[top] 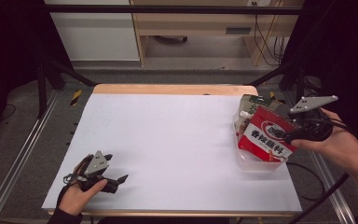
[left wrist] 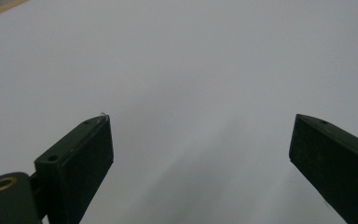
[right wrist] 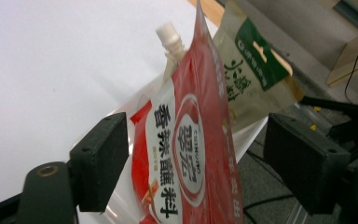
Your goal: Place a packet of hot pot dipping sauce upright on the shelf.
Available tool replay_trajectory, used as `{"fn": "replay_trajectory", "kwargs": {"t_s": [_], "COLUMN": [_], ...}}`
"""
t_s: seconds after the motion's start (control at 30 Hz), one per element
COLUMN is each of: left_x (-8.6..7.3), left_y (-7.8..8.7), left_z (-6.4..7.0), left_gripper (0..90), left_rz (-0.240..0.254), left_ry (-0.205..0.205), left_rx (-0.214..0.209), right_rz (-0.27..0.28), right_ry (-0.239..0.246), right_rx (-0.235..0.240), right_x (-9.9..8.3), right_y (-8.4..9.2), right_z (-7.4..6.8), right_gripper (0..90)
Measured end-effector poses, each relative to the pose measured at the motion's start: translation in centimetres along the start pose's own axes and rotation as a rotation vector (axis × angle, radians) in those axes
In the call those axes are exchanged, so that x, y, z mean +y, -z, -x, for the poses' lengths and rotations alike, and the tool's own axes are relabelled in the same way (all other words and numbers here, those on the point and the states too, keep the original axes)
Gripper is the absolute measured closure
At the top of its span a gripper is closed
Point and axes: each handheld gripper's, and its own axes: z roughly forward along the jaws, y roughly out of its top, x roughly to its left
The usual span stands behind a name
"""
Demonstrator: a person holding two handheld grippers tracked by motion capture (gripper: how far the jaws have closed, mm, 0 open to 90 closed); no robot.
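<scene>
Between the parted jaws of our right gripper [right wrist: 196, 154], untouched by either pad, the red seasoning pouch [right wrist: 186, 154] stands edge-on, long axis upright, top pointing up. Beyond it rise a white-capped spout pouch [right wrist: 170, 39] and a green-labelled packet [right wrist: 251, 70], sharing its clear plastic tub [top: 261, 164]. Our left gripper [left wrist: 200, 154] gapes wide over bare white table [left wrist: 191, 56].

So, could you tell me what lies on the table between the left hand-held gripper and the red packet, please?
Nothing: in the high view, bare white table stretches from the left hand-held gripper to the red packet.

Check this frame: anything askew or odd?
The red packet stands tilted in the clear tub at the table's right edge, between the open jaws of the right gripper, pads not touching. Nothing spilled or damaged.
</scene>
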Motion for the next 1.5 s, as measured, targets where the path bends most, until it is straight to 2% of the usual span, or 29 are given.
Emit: {"fn": "replay_trajectory", "kwargs": {"t_s": [0.27,0.33,0.47,0.67,0.83,1.07,1.23,1.5], "left_x": [0.0,-0.1,0.0,-0.1,-0.1,-0.2,-0.2,-0.2], "left_y": [0.0,0.0,0.1,0.2,0.4,0.5,0.6,0.6], "left_z": [-0.1,-0.1,-0.1,-0.1,-0.3,-0.4,-0.5,-0.6], "left_gripper": [6.3,6.3,6.3,6.1,5.9,5.8,5.6,5.3], "left_rz": [0.002,-0.001,0.002,0.001,0.007,0.015,0.019,0.020], "left_ry": [0.002,0.002,0.004,0.002,0.007,0.014,0.020,0.020], "left_rx": [0.002,0.003,0.005,0.010,0.019,0.027,0.027,0.026], "right_rz": [0.044,0.076,0.103,0.172,0.200,0.227,0.229,0.242], "right_ry": [0.024,0.037,0.061,0.088,0.095,0.103,0.106,0.096], "right_rx": [-0.005,0.001,0.004,0.020,0.039,0.082,0.105,0.113], "right_x": [2.0,2.7,4.1,6.2,7.3,8.2,8.7,9.3], "right_y": [1.3,1.8,2.3,2.7,2.0,0.2,-0.9,-1.9], "right_z": [-1.5,-2.4,-4.0,-7.0,-9.0,-11.7,-12.9,-14.2], "right_gripper": [14.6,12.5,9.2,9.5,9.3,9.2,8.1,7.0]}}
